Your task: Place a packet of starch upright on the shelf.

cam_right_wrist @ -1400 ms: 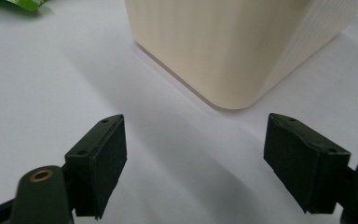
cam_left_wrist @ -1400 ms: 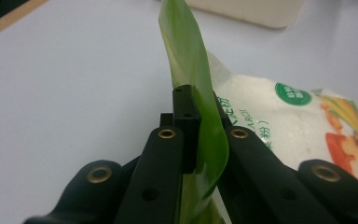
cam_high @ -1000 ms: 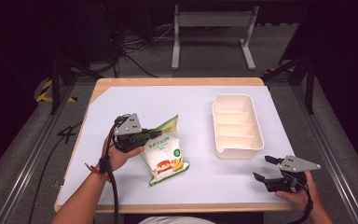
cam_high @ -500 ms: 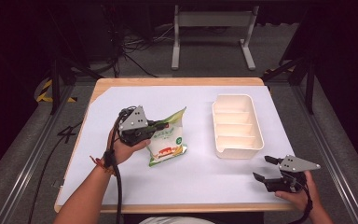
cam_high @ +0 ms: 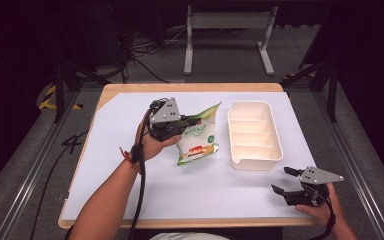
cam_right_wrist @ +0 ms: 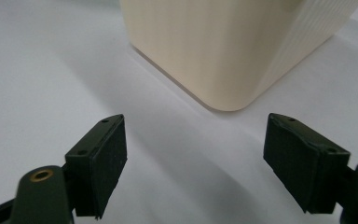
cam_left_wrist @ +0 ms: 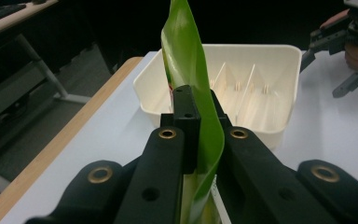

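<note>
Though partly hidden, glossy green packet [cam_high: 198, 140]

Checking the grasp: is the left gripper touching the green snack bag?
Touching. In the left gripper view the left gripper has both jaws pressed shut on the top edge of the green snack bag.

The snack pouch [cam_high: 197, 140] is showing a glossy green plastic film that is catching highlights. The divided tray [cam_high: 254, 132] is presenting smooth, matt cream plastic. The worktop [cam_high: 130, 180] is carrying a matt white sheet, with a wood edge showing along its border. The left gripper [cam_left_wrist: 200, 114] is displaying matt black plastic with brass-coloured metal inserts.
</note>
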